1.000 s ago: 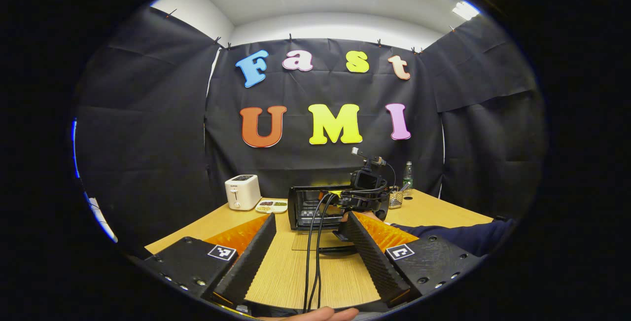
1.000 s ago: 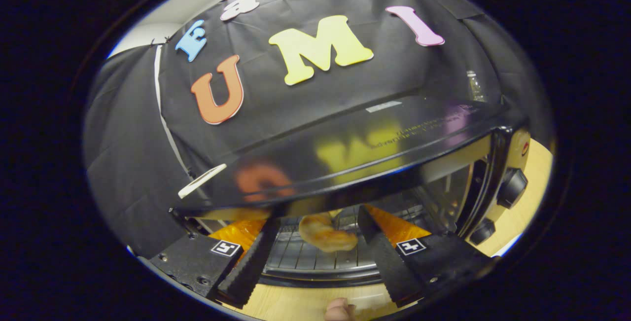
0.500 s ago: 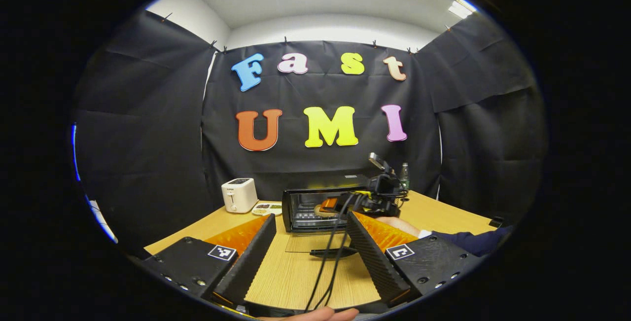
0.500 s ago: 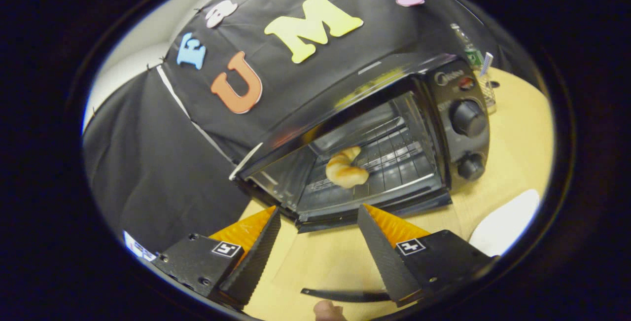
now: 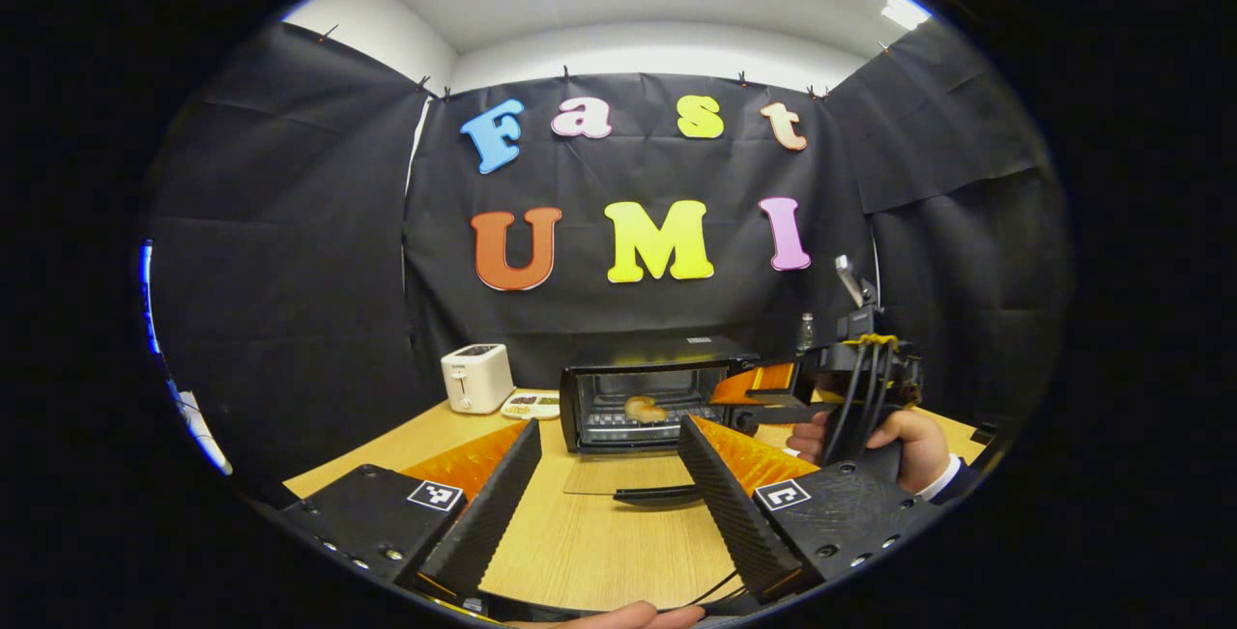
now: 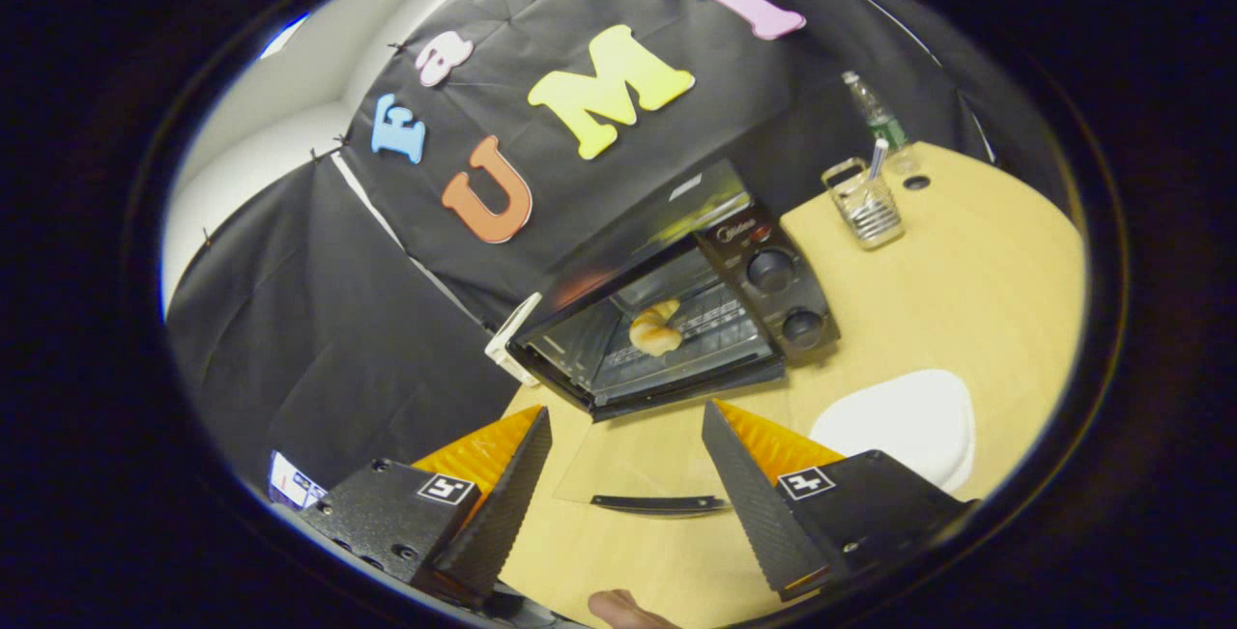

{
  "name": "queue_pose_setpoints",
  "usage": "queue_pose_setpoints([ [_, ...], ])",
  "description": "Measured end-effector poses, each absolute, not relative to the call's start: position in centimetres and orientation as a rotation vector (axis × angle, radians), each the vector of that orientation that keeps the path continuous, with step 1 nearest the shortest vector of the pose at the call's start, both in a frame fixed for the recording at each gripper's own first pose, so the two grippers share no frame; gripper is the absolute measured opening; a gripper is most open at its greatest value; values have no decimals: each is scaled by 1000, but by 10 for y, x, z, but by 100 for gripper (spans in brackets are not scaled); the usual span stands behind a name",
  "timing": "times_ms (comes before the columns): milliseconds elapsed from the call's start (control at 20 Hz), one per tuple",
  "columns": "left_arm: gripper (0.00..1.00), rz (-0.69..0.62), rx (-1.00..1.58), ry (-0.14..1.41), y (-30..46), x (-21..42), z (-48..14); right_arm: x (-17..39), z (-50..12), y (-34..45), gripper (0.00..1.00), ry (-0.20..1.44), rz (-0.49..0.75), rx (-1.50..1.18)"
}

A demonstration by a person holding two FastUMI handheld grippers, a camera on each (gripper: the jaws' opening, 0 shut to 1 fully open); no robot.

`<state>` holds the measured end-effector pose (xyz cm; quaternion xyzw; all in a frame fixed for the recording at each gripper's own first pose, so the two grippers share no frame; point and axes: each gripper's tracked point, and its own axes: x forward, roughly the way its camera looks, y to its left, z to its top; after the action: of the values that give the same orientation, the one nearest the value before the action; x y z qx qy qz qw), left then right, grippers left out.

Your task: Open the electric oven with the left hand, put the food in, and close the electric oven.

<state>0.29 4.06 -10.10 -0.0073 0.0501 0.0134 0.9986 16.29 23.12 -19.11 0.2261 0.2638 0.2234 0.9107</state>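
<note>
Golden curved croissant (image 6: 655,328) lies crosswise on our open black oven's (image 6: 676,320) rack, both our grippers (image 5: 604,474) (image 6: 626,470) spread wide, empty.

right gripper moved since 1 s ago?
Yes. In the left gripper view the right gripper was in front of the oven opening; now it has pulled back, right of the oven, leaving the croissant inside.

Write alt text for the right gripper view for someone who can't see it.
A black electric oven sits on a wooden table with its glass door folded down and a croissant on the rack inside. The right gripper hovers in front, jaws open and empty, beside a white plate.
</note>
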Motion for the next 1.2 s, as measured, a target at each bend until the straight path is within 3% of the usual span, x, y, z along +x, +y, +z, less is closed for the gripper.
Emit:
queue_pose_setpoints([
  [200,94,-10,19,175,15,19,-128,136,-150,192,99,405,435,310],
  [250,94,-21,25,187,8,22,-134,128,-139,185,94,374,436,276],
  [300,87,-34,30,204,0,26,-140,118,-127,179,94,341,437,249],
  [350,95,-42,33,219,-6,27,-146,109,-115,173,94,313,434,232],
  [400,95,-53,40,235,-12,29,-152,100,-104,166,99,285,428,223],
  [600,95,-80,16,303,-21,40,-178,70,-68,128,99,177,366,166],
  [650,95,-72,-2,323,-18,44,-185,64,-60,117,94,148,338,148],
  [900,96,-22,-44,480,-13,69,-238,34,-28,81,99,18,251,26],
  [1200,96,-39,-51,618,-23,90,-281,11,-19,59,96,-32,268,70],
])
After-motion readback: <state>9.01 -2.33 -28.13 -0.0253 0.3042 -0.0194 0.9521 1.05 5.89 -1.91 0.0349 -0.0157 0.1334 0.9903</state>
